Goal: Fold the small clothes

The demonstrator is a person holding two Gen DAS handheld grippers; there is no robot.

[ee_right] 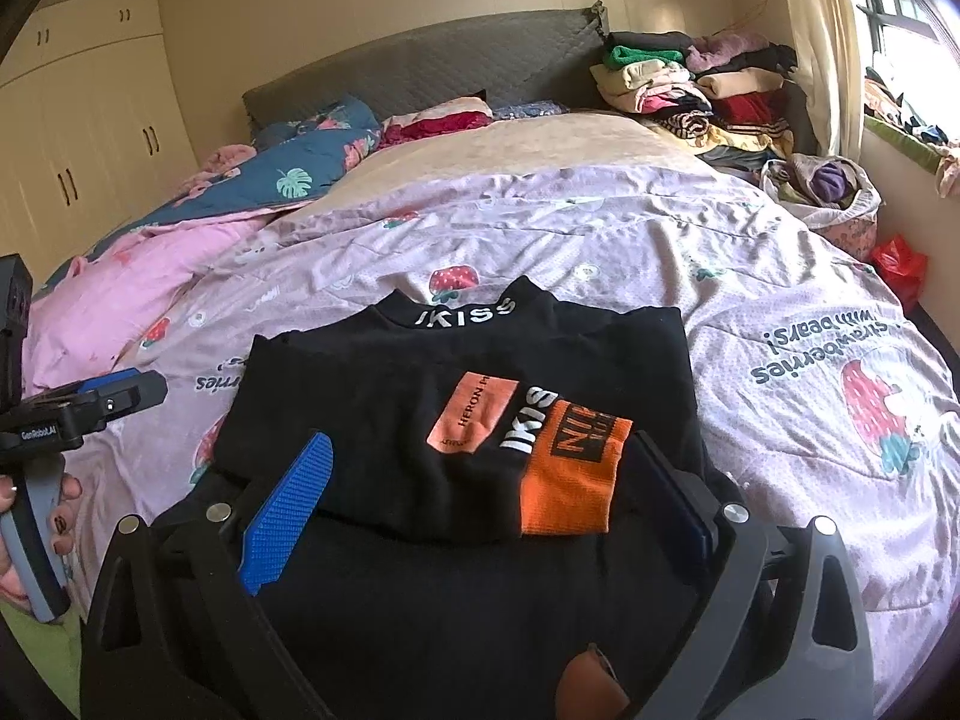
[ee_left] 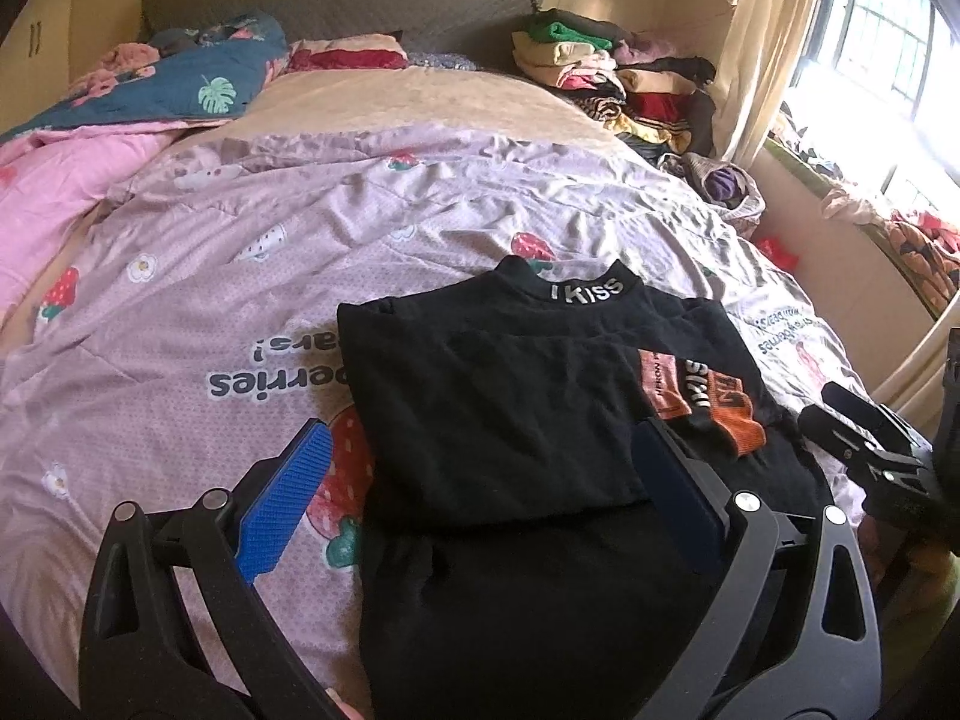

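Observation:
A small black top (ee_left: 510, 408) with "IKISS" on its collar and orange patches lies on the lilac strawberry quilt (ee_left: 240, 252), sleeves folded in over the body. It fills the near middle of the right wrist view (ee_right: 372, 408). My left gripper (ee_left: 480, 498) is open and empty, hovering over the top's near left part. My right gripper (ee_right: 480, 498) is open and empty over the top's near right part, by the orange sleeve cuff (ee_right: 564, 480). The right gripper also shows in the left wrist view (ee_left: 864, 438), and the left gripper in the right wrist view (ee_right: 114, 399).
A pile of folded clothes (ee_right: 690, 90) sits at the bed's far right by the grey headboard (ee_right: 420, 72). A blue leaf-print and pink blanket (ee_right: 210, 204) lies at far left. A bag of clothes (ee_right: 828, 192) and a window ledge stand to the right.

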